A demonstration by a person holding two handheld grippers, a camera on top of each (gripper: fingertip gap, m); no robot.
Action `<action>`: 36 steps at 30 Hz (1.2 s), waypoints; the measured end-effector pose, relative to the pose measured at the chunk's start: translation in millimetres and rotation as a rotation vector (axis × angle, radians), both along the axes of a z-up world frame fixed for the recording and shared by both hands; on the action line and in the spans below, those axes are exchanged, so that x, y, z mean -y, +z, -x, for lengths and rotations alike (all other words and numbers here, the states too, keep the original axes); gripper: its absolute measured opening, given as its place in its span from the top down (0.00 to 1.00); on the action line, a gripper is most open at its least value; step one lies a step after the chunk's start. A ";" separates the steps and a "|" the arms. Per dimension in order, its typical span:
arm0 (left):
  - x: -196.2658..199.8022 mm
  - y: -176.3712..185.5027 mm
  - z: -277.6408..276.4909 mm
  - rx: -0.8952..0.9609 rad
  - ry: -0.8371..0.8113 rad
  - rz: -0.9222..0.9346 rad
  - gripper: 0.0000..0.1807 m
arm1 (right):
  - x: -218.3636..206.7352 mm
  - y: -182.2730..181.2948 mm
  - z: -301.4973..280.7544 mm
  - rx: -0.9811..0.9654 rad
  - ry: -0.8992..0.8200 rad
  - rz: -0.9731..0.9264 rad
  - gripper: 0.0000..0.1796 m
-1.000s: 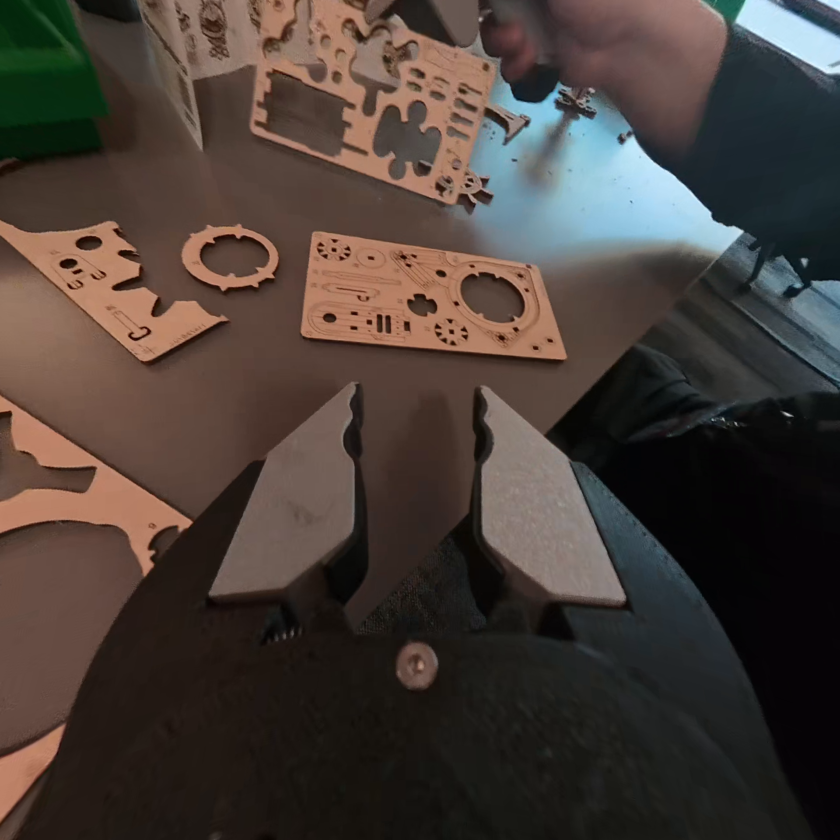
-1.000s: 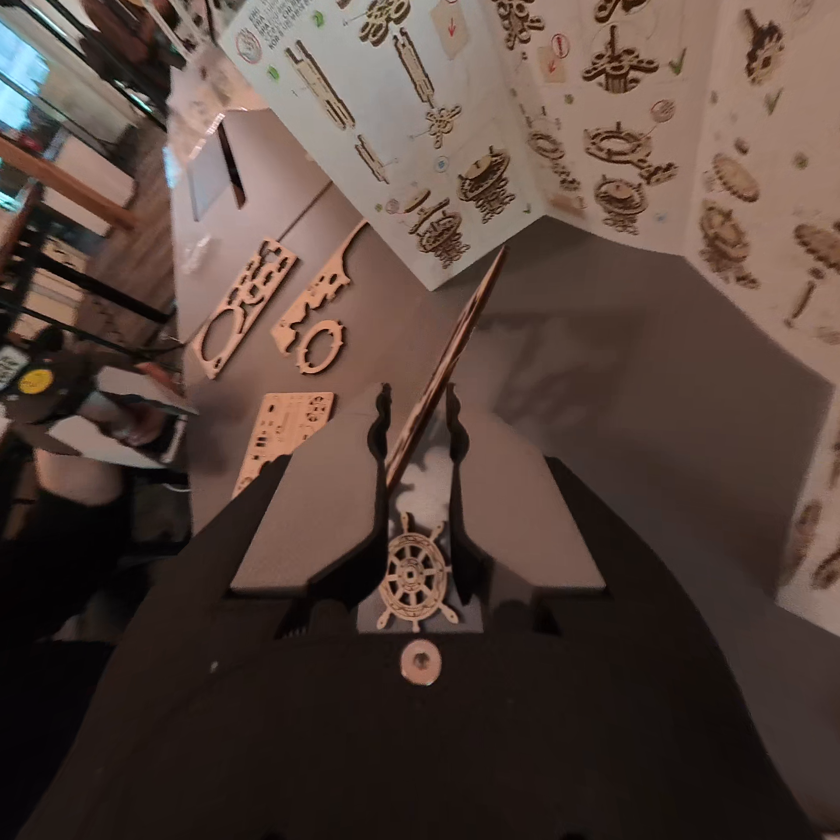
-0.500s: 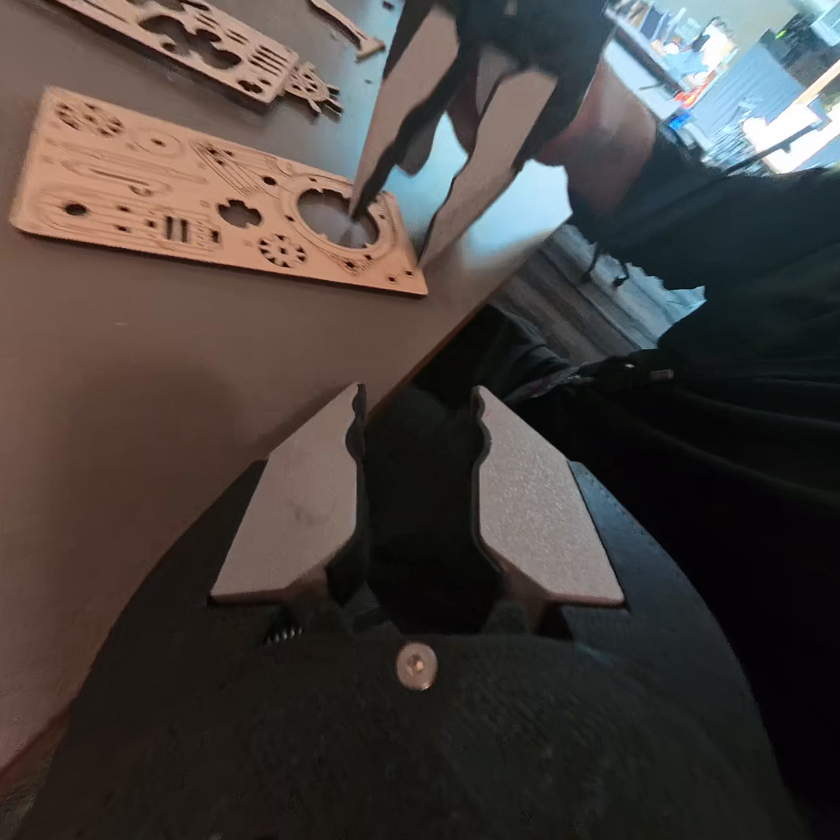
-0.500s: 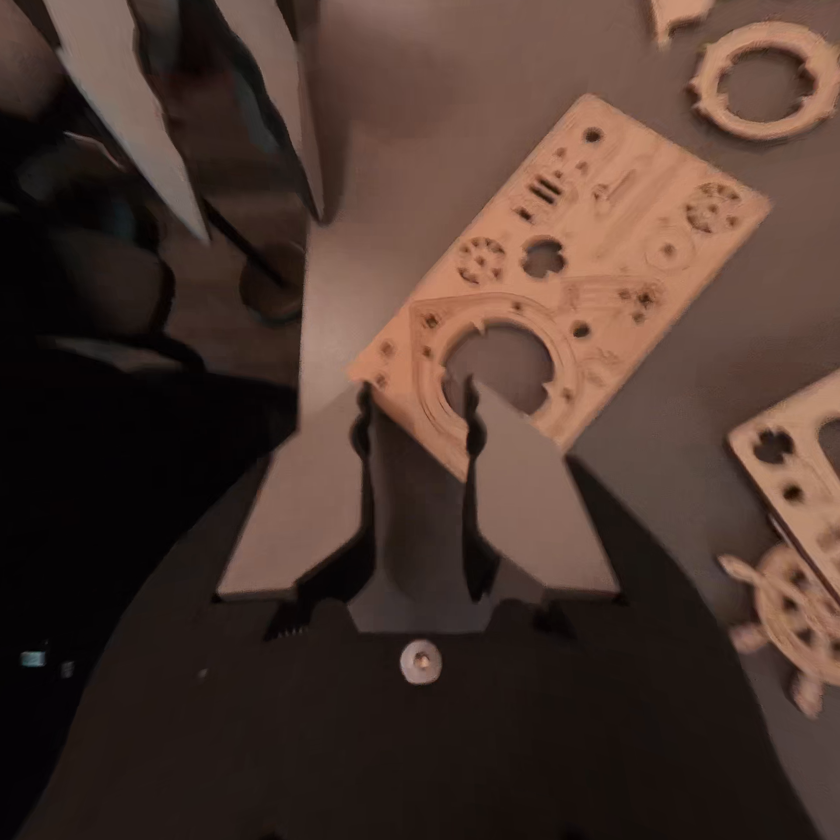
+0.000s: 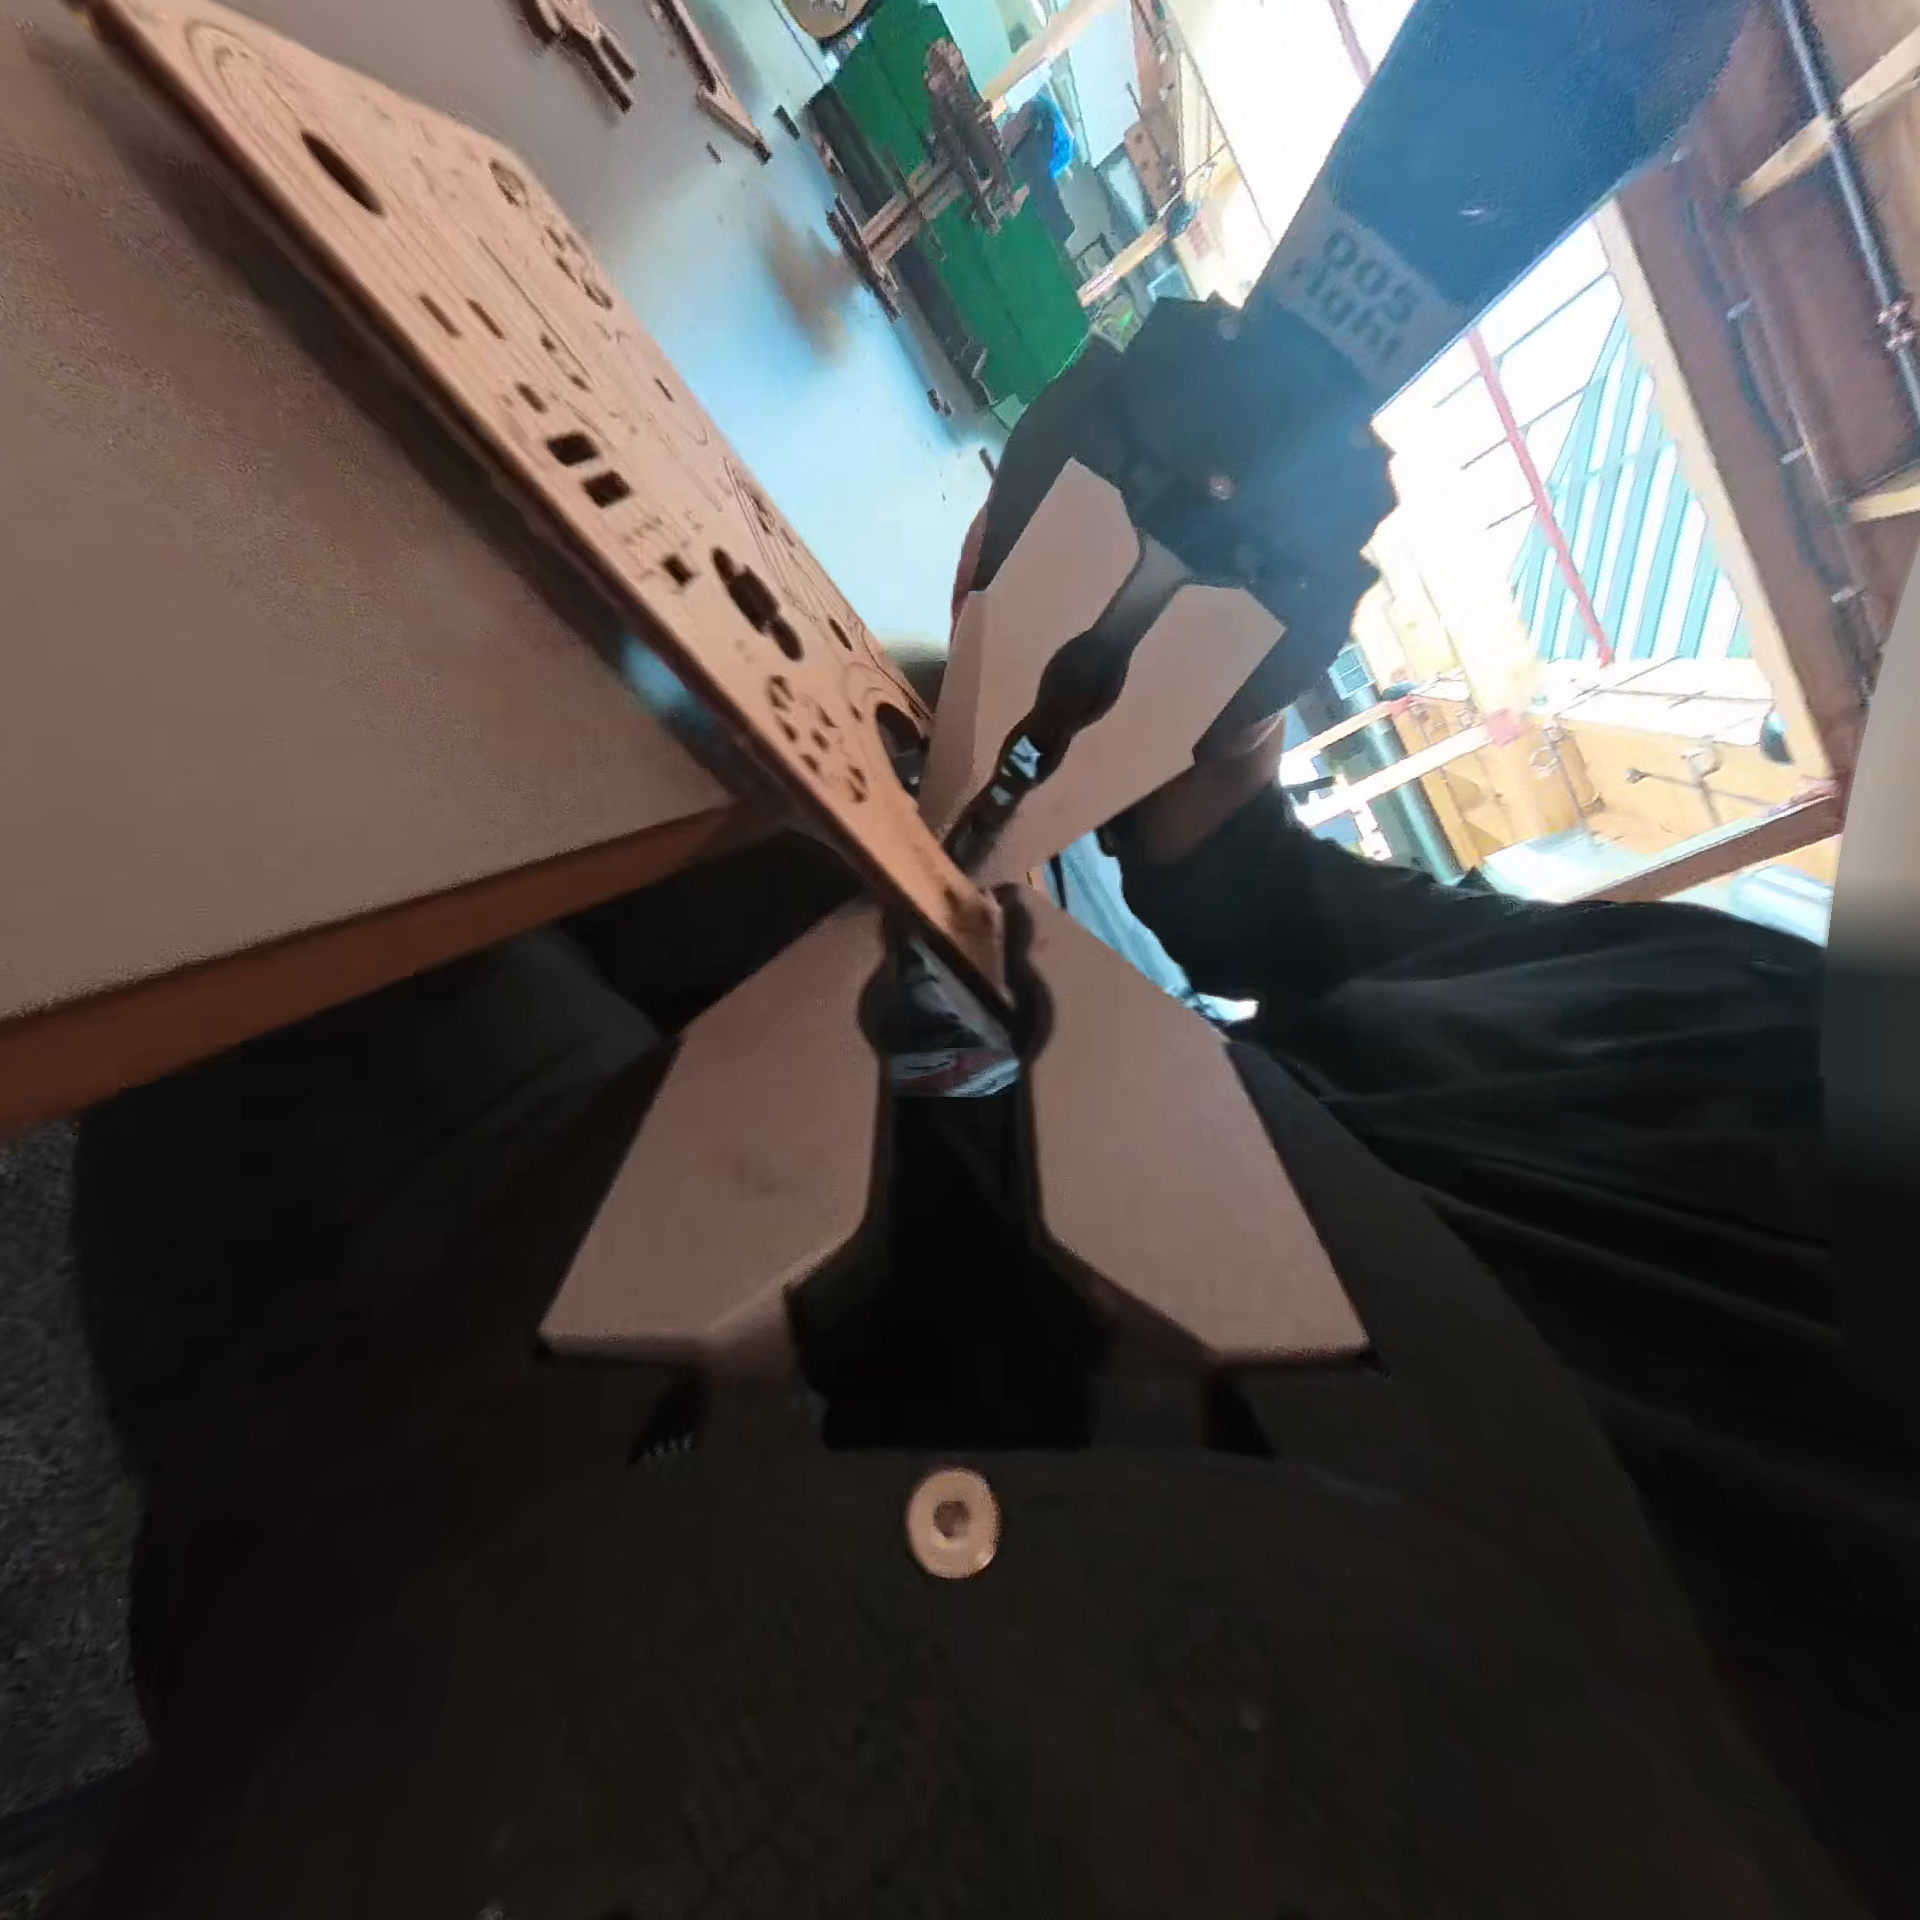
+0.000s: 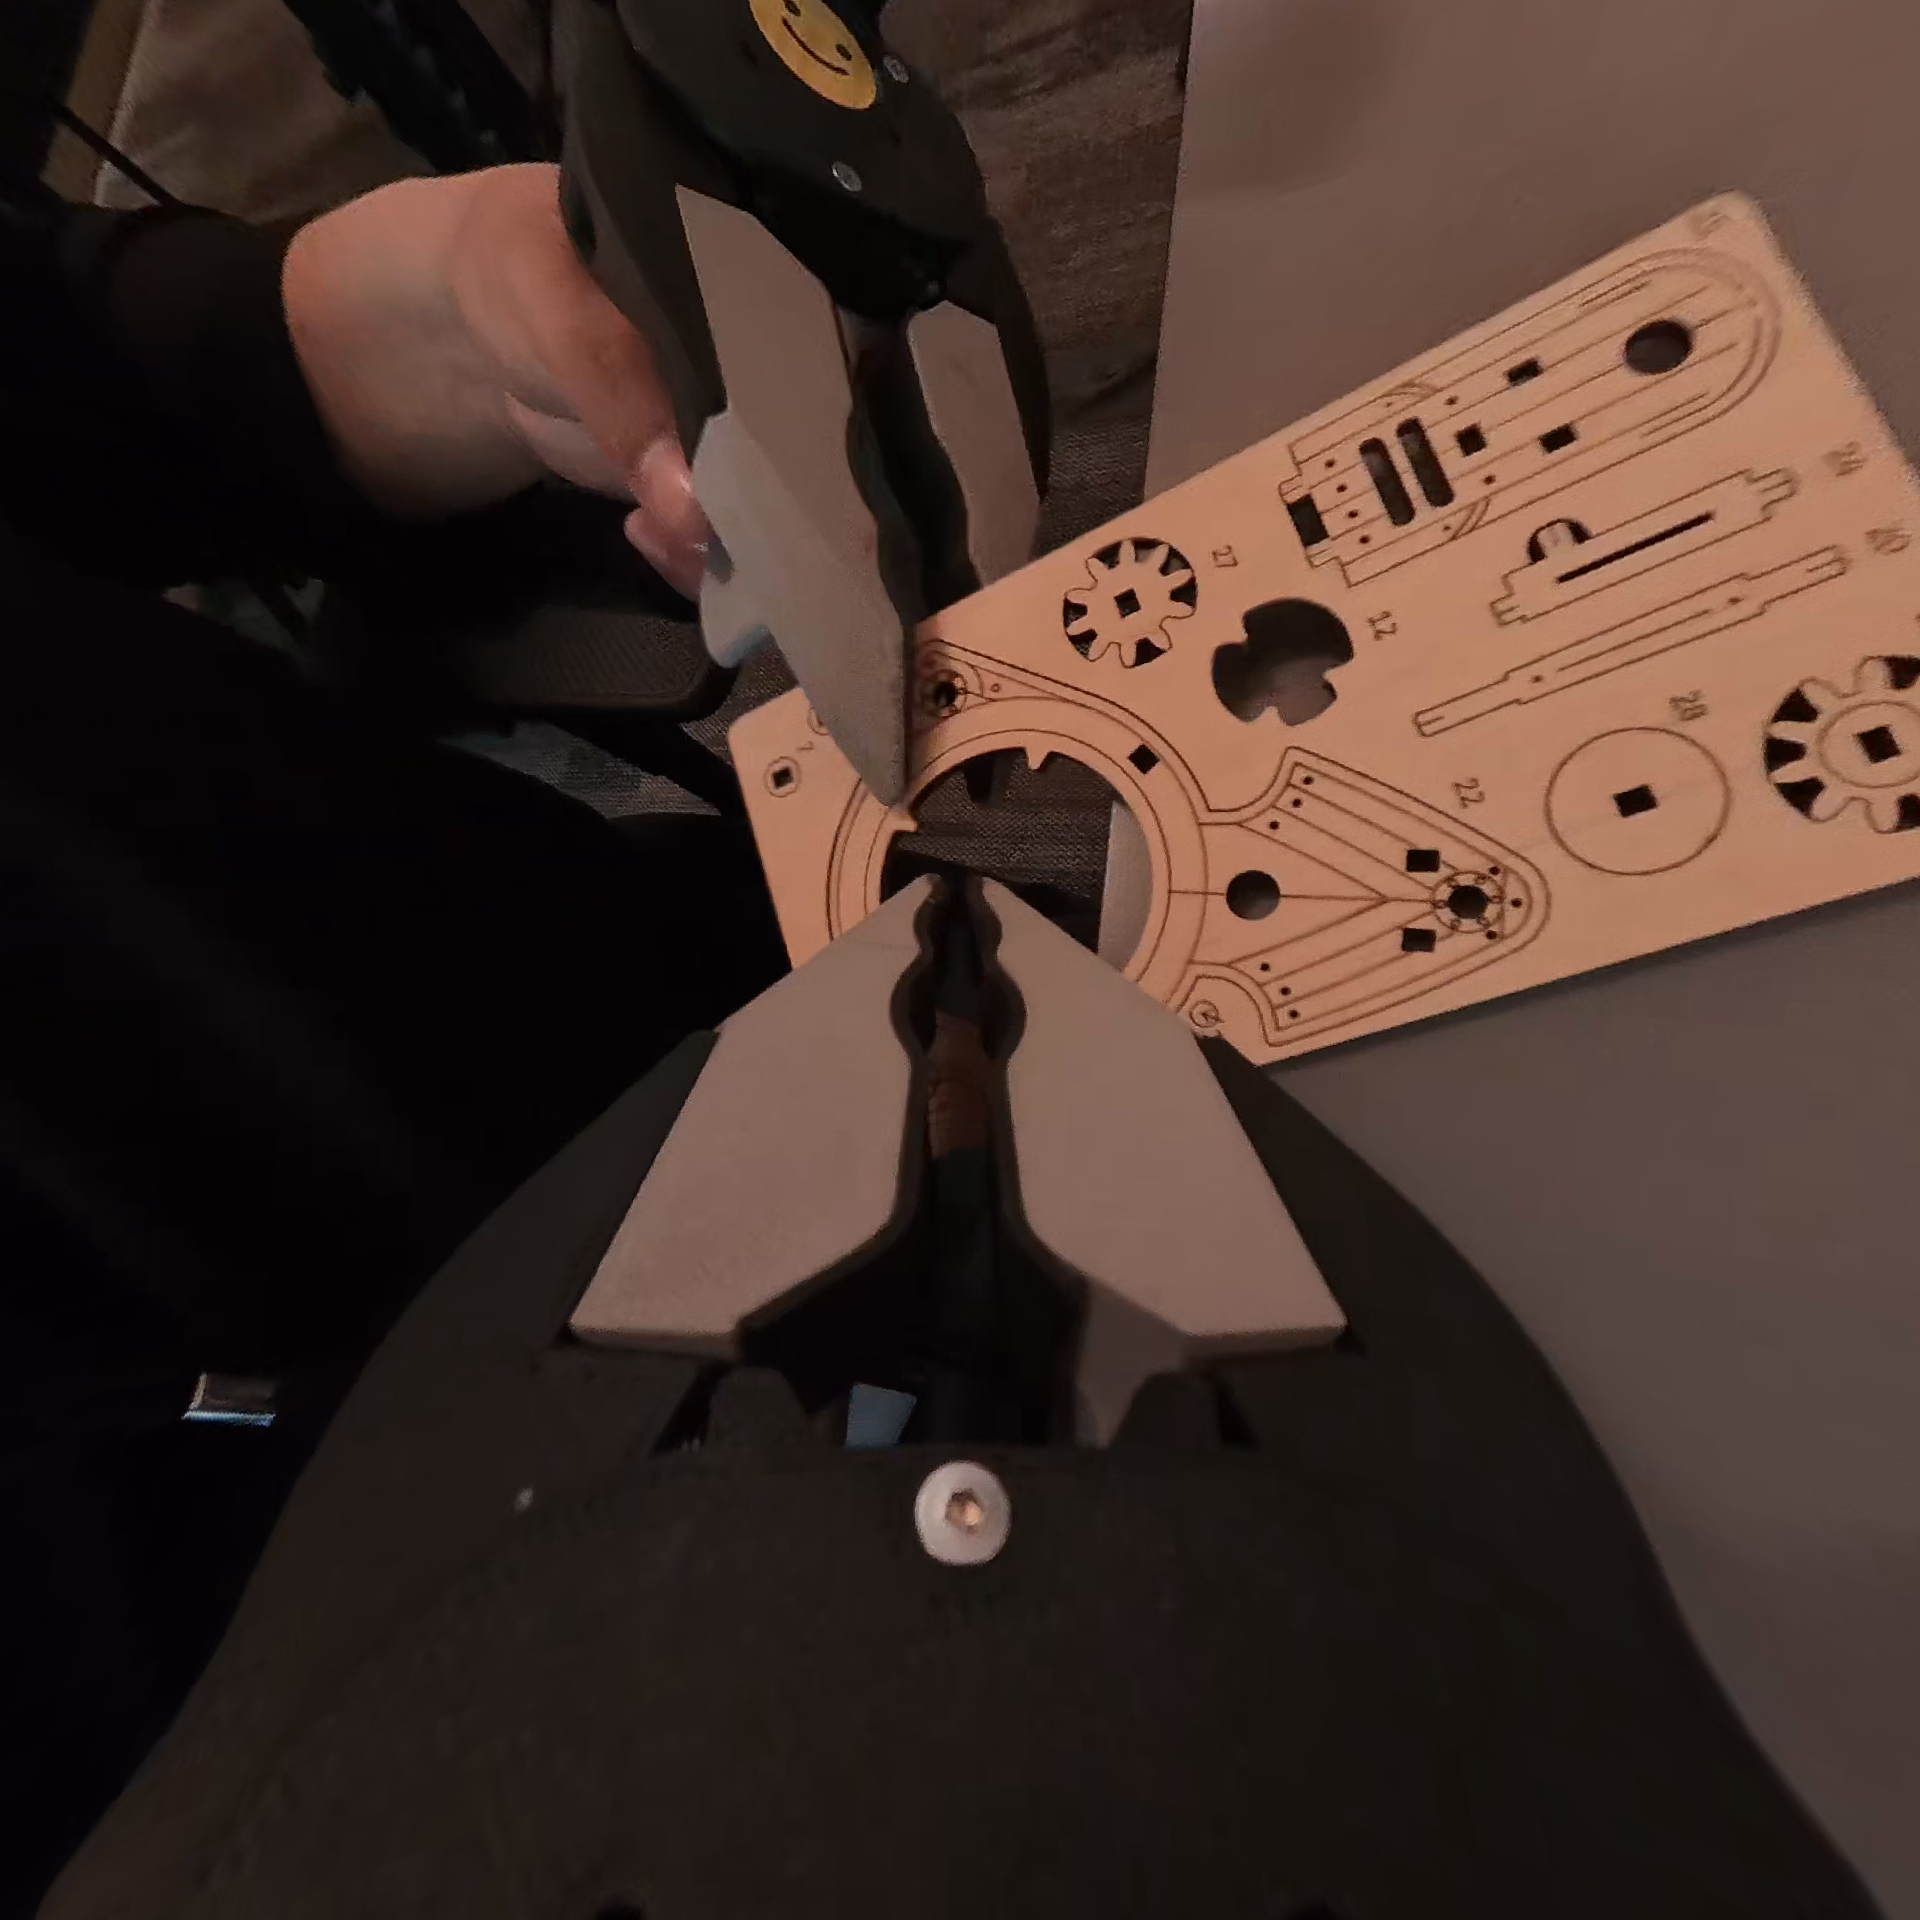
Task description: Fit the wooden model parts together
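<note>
A flat wooden sheet point(image 5: 499, 343) of laser-cut parts, with gears and a large round hole, lies on the grey table point(image 5: 208, 623); its end hangs over the table edge. My left gripper point(image 5: 951, 920) has closed on the sheet's overhanging corner. In the right wrist view point(image 6: 940, 810) it has one finger above the sheet point(image 6: 1455, 727) and one below. My right gripper point(image 6: 961, 888) is nearly shut and holds nothing. Its tips sit at the rim of the round hole, close to the left gripper's tips. It also shows in the left wrist view point(image 5: 971, 842).
The table's point(image 6: 1558, 1351) front edge runs just behind both grippers. A person's hand point(image 6: 447, 353) and dark sleeve hold the left gripper. Dark clothing point(image 5: 1558, 1143) fills the space below the edge. Loose wooden pieces point(image 5: 582, 31) and a green bin point(image 5: 935, 187) are farther back. Less than 4 cm separates the two grippers' tips.
The right gripper let go of an earlier wooden sheet and came down to this one. The sheet slid over the table edge. The left gripper dropped below the edge and closed on its corner.
</note>
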State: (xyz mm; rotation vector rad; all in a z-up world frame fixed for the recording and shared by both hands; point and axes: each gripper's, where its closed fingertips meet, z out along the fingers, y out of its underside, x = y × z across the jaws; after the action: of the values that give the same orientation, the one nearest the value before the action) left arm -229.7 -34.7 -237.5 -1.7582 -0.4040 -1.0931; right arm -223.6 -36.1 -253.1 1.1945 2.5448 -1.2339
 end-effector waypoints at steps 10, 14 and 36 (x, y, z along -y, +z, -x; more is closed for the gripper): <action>-9.3 15.4 -1.9 -0.165 0.032 -0.018 0.99 | -70.6 75.3 18.2 -0.205 -0.277 0.302 0.76; -25.1 33.0 -14.9 -0.174 -0.027 -0.062 0.99 | -93.5 98.4 29.7 -0.178 -0.328 0.499 0.84; -170.9 89.9 -1.0 -0.426 -0.165 -0.182 0.99 | -178.4 116.3 25.7 -0.338 -0.423 0.458 0.88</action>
State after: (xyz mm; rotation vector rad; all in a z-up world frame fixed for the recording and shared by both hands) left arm -228.7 136.1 -147.6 -1.8221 0.1009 -0.8064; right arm -249.3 142.3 -136.8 1.5506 2.0554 -2.1297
